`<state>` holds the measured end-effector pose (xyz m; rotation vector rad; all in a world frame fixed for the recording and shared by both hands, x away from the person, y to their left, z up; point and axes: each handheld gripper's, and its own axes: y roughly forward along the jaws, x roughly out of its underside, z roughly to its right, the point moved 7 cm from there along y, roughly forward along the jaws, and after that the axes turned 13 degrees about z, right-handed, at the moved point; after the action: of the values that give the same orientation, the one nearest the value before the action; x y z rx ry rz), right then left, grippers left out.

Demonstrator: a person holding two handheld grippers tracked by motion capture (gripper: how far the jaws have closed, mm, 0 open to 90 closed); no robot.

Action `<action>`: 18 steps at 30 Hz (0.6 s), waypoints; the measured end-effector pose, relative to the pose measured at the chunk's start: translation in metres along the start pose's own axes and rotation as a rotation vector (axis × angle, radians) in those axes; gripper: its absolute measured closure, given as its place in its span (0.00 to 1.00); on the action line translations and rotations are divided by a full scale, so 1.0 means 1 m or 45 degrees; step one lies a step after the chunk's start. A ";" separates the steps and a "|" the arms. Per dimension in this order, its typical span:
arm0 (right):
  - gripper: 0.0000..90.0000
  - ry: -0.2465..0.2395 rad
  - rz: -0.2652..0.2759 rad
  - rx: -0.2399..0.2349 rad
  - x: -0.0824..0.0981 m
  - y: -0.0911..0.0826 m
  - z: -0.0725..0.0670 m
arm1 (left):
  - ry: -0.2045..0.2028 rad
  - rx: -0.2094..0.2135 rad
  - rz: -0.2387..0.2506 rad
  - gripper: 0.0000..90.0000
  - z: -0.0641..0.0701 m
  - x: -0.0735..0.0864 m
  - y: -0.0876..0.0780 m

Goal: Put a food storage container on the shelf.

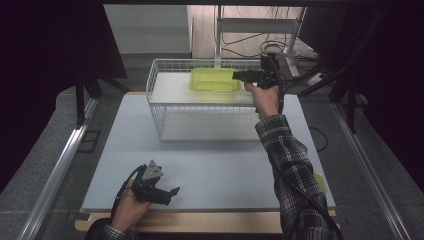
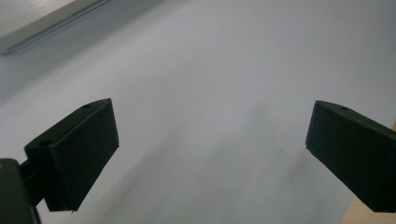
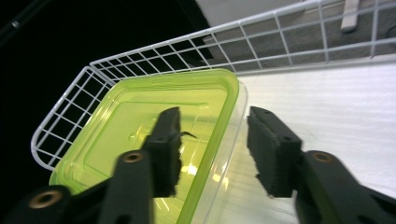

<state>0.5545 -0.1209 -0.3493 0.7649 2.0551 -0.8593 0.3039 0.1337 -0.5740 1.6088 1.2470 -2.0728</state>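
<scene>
A clear box with a yellow-green lid (image 1: 215, 80) lies at the back of a white wire basket (image 1: 150, 82) on the grey table (image 1: 215, 170). My right gripper (image 1: 239, 76) reaches in from the right at the box's right end. In the right gripper view the box (image 3: 140, 121) has its rim between the jaws: one pad hangs over the lid, the other outside, with a gap on both sides, so the right gripper (image 3: 212, 149) is open. My left gripper (image 1: 171, 196) rests near the table's front edge, and the left gripper (image 2: 210, 149) is open over bare tabletop.
The basket's wire wall (image 3: 70, 112) runs close behind and beside the box; its white floor (image 3: 336, 107) extends past the box. A small yellow-green thing (image 1: 320, 182) peeks out at the table's right edge by the sleeve. Metal rails (image 1: 60, 170) flank the table.
</scene>
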 end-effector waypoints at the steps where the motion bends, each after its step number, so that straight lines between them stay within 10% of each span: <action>1: 0.54 -0.017 0.003 -0.001 -0.001 -0.002 -0.001 | -0.011 0.008 0.002 0.03 0.000 0.000 0.000; 18: 0.27 -0.242 -0.021 -0.093 0.008 -0.033 -0.012 | -0.109 0.046 0.025 0.03 0.002 -0.004 -0.002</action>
<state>0.5207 -0.1290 -0.3399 0.6036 1.9158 -0.8283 0.3030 0.1321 -0.5699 1.5235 1.1675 -2.1401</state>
